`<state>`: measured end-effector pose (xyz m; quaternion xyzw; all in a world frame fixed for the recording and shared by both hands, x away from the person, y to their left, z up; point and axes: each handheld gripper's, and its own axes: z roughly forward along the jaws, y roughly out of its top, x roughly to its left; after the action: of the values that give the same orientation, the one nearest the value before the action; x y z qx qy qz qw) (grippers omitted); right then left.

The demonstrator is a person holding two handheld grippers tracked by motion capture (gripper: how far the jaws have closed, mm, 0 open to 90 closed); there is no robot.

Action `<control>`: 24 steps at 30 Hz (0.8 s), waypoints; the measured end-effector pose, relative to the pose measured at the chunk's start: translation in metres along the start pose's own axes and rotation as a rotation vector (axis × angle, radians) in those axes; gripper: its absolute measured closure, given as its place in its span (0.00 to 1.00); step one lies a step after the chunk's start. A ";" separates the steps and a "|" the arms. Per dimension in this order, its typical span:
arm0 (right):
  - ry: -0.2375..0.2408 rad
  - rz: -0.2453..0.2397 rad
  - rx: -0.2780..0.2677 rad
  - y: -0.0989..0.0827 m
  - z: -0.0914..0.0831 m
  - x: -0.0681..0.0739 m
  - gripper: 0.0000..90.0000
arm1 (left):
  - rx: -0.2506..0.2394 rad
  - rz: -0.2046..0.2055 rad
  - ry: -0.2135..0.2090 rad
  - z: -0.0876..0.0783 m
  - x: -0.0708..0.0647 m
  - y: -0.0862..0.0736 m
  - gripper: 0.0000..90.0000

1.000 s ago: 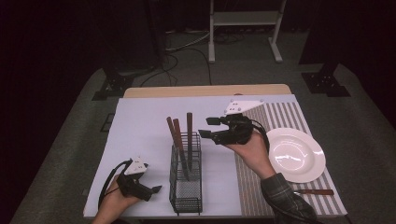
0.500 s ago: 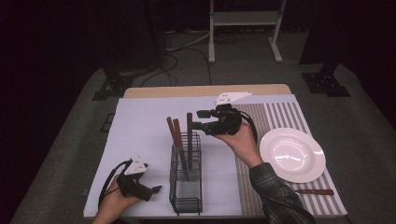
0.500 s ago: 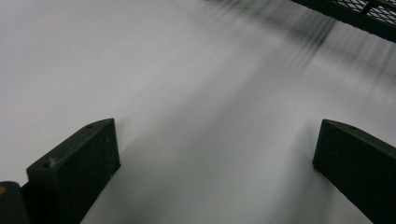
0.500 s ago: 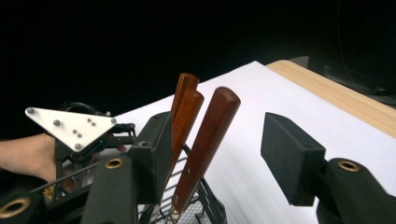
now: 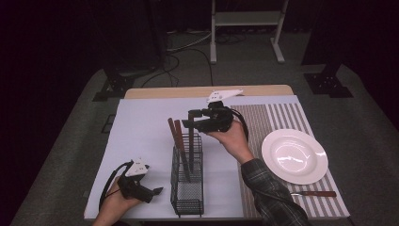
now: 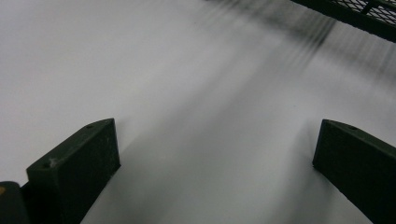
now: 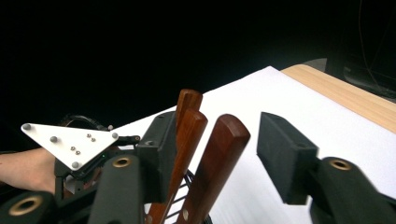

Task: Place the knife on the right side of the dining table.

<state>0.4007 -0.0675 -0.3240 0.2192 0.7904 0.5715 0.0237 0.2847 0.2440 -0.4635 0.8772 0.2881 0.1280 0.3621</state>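
Note:
A black wire basket (image 5: 188, 183) stands near the table's front and holds three upright wooden-handled utensils (image 5: 174, 132). My right gripper (image 5: 189, 119) hovers level at their tops. In the right gripper view its jaws stand on either side of the wooden handles (image 7: 219, 158); the right gripper (image 7: 222, 140) has just been closing, and a gap still shows beside the right-hand jaw. My left gripper (image 5: 153, 193) rests at the front left, left of the basket. Its jaws stand wide apart over the white cover, so the left gripper (image 6: 215, 154) is open and empty.
A white plate (image 5: 294, 155) lies on the striped placemat (image 5: 263, 122) at the right, with a wooden-handled knife (image 5: 315, 193) in front of it. The white table cover (image 5: 141, 132) stretches left of the basket. The basket's base (image 6: 369, 18) shows in the left gripper view.
The right gripper has moved left from the placemat's edge to the handle tops over the basket. The left gripper has stayed put.

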 end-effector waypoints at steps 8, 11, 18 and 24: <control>-0.003 -0.005 -0.012 0.002 -0.001 -0.002 0.73 | 0.000 0.001 0.000 0.000 0.000 0.000 0.00; -0.001 -0.006 -0.016 0.002 -0.003 -0.001 0.75 | 0.000 0.000 0.000 0.000 0.000 0.000 0.00; 0.007 -0.018 -0.018 0.002 -0.008 0.004 0.75 | 0.002 0.003 0.001 0.000 0.000 0.000 0.00; 0.019 -0.036 -0.033 0.001 -0.015 0.014 0.75 | 0.002 0.003 0.001 0.000 0.000 0.000 0.00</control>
<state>0.3840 -0.0753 -0.3150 0.1993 0.7849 0.5859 0.0301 0.2848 0.2442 -0.4634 0.8780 0.2870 0.1286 0.3608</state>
